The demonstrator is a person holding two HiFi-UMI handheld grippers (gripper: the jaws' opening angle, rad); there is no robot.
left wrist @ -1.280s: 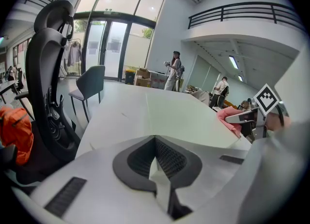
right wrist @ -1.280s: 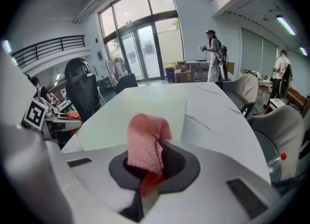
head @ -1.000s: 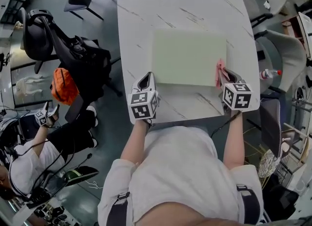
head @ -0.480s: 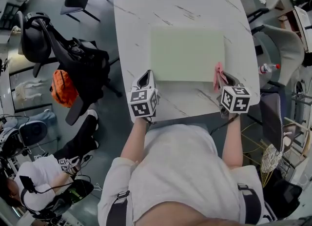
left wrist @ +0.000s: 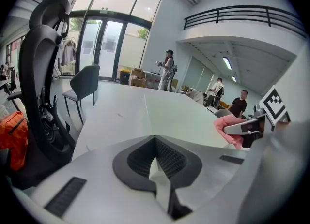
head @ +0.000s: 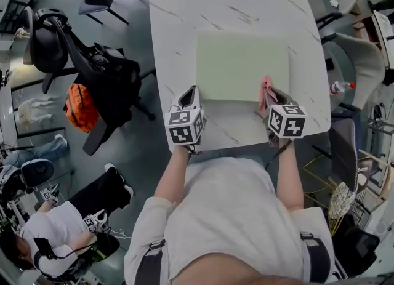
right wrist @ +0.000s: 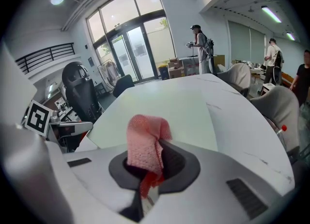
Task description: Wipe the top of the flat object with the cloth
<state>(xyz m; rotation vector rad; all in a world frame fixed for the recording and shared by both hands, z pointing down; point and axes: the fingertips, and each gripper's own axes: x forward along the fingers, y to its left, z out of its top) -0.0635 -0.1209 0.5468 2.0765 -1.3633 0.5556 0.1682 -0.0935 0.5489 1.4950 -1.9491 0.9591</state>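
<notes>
"While you stand over the white marbled bench [head: 178, 25], what takes up its middle?"

"The flat object [head: 243, 65]. It is a pale green sheet lying flat on the bench, with one long edge toward you."

"And where are your tools?"

"Your left tool [head: 193, 90] is over bare bench, just beside the sheet's near left corner. Its jaws are pressed together with nothing between them. Your right tool [head: 271, 95] is at the sheet's near edge, toward the right corner, and its jaws are pinching the cloth [right wrist: 145, 141]."

"How does the cloth sit?"

"It is pink and crumpled. It stands up out of your right tool's jaws in a fold, over the sheet's near edge. Whether it touches the sheet, I cannot tell."
</notes>
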